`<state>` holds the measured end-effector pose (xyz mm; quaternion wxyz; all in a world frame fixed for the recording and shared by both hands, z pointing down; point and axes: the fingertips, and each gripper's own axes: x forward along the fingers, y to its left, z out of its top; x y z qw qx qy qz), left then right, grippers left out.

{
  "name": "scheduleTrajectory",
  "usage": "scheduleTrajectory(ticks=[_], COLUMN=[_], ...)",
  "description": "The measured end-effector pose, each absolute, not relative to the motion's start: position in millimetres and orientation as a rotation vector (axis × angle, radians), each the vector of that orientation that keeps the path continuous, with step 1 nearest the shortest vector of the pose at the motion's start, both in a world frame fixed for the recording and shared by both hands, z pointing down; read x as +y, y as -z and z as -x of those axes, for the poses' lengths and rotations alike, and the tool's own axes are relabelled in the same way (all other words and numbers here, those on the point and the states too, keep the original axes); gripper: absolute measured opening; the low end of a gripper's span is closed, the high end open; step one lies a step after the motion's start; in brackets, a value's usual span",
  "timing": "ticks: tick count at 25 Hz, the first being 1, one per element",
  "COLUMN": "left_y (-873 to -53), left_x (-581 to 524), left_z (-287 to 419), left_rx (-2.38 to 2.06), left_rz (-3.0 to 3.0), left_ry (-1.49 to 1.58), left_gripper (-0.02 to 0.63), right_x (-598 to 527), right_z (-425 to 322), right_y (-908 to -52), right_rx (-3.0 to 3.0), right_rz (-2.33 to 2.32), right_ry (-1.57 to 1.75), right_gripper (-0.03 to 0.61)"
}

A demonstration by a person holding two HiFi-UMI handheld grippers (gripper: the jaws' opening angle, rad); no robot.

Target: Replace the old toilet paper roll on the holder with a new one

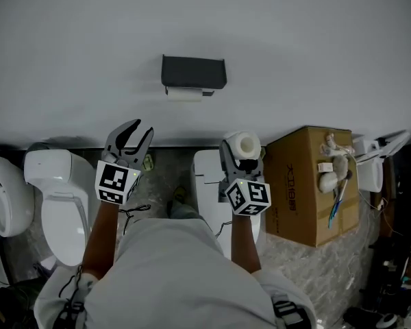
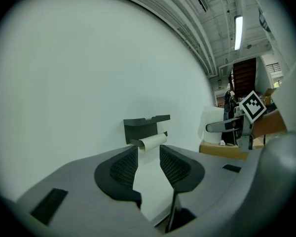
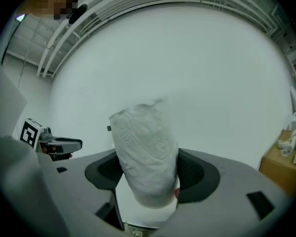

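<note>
1. Nearest, bottom of head view: person's grey shirt (image 1: 171,273), both forearms stretched fwd from it.
2. Left gripper (image 1: 135,133): jaws apart, nothing btwn them. Its own view shows only wall and the holder through the gap. Marker cube (image 1: 116,181) sits behind the jaws.
3. Right gripper (image 1: 241,151): clamped on the new roll (image 1: 244,143), a full white roll w/ embossed paper. Pads press its sides, and the roll stands up out of the jaws, core opening visible in head view.
4. The 2 grippers are side by side, apart, approx level w/ each other. Each shows at the edge of the other's view.
5. Under left arm: white toilet (image 1: 58,204). Under right gripper: second toilet (image 1: 207,177), only partly visible. Far left edge: another white fixture (image 1: 1,201), cut off. Mottled floor (image 1: 161,177) btwn the toilets.
6. Right of right gripper: brown cardboard box (image 1: 298,190) w/ small pale items on top; can't tell what they are.
7. Farthest: plain pale wall (image 1: 260,40) w/ the dark holder (image 1: 194,72) mounted on it. Old roll (image 1: 185,94) sits just under the holder's cover, a thin pale tube that looks nearly bare. Holder is well apart from both grippers. In left gripper view it lines up w/ the jaw gap.
</note>
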<state>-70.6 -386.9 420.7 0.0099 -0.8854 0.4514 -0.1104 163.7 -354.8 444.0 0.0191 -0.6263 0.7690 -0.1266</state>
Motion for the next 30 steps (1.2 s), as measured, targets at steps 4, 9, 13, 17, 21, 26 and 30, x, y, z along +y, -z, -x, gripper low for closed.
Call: scheduleTrajectory(ticks=[4,9,13,17,21,26,30], left_y=[-426.4,-432.5,-439.4,-441.5,-446.2,-456.6,-460.6], left_x=[-413.3,-435.8,-449.3,-455.5,-465.6,-479.4,-483.6], left_z=[39.9,12.8,2.5,-8.8,-17.3,-27.8,-37.1], left_rx=[1.375,1.359,1.360,1.310,1.273,1.188,1.131], left_rz=[2.708,2.673,2.632,2.563,2.525,2.327,2.241], left_ry=[0.427,0.509,0.573,0.647,0.688,0.888,0.952], left_gripper=[0.150,0.150,0.149,0.150,0.150,0.160,0.185], right_x=[-390.2,-423.0,-441.9,-451.4,-457.7,-460.8,-463.5], right_z=[-186.6,-205.0,-212.2,-215.3,-221.2,-234.5,-240.6], right_y=[-444.6,-447.4,-452.7,-455.5,-457.2,-458.8,-465.4], right_rx=[2.393,2.386,2.400,2.411,2.398,2.365,2.356], right_rz=[1.910,1.851,1.821,1.797,1.790,1.809,1.822], right_ry=[0.407,0.450,0.470,0.479,0.486,0.496,0.516], right_gripper=[0.319,0.319,0.319,0.319,0.319,0.319,0.319])
